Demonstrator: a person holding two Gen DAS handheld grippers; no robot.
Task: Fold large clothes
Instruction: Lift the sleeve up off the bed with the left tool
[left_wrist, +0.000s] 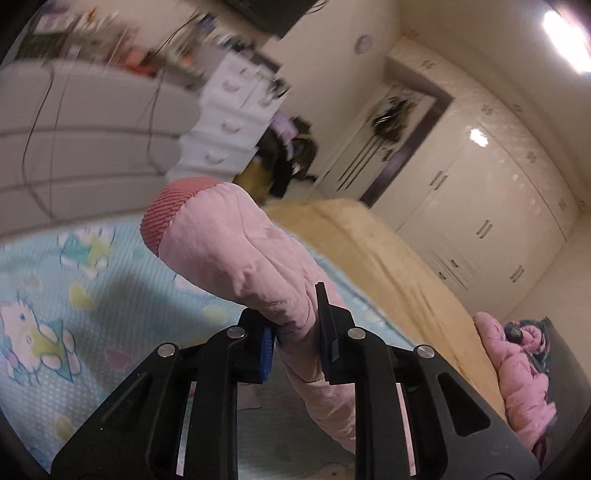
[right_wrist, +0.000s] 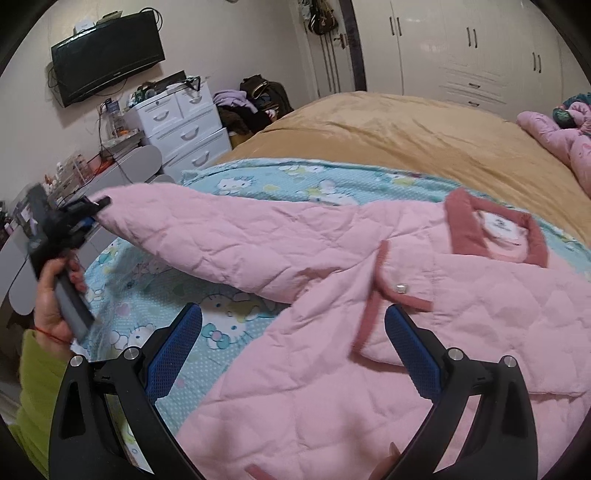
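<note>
Because the sleeve (left_wrist: 236, 251) must fold over the pink jacket (right_wrist: 369, 350) on the cartoon sheet (right_wrist: 258, 177), my left gripper (left_wrist: 295, 332) pinches it; my right gripper (right_wrist: 295, 343) hovers open above the jacket's front.

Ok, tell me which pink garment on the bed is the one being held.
The quilted jacket on the cartoon sheet: the left gripper has its jaws shut on its sleeve. The other pink bundle lies untouched at the far edge.

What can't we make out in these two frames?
- Left wrist view: dresser clutter motion-blurred.
- Left wrist view: sleeve below the left gripper hidden by its body.
- Right wrist view: pink jacket hem cut off by bottom edge.
- Right wrist view: collar label text too small.
</note>
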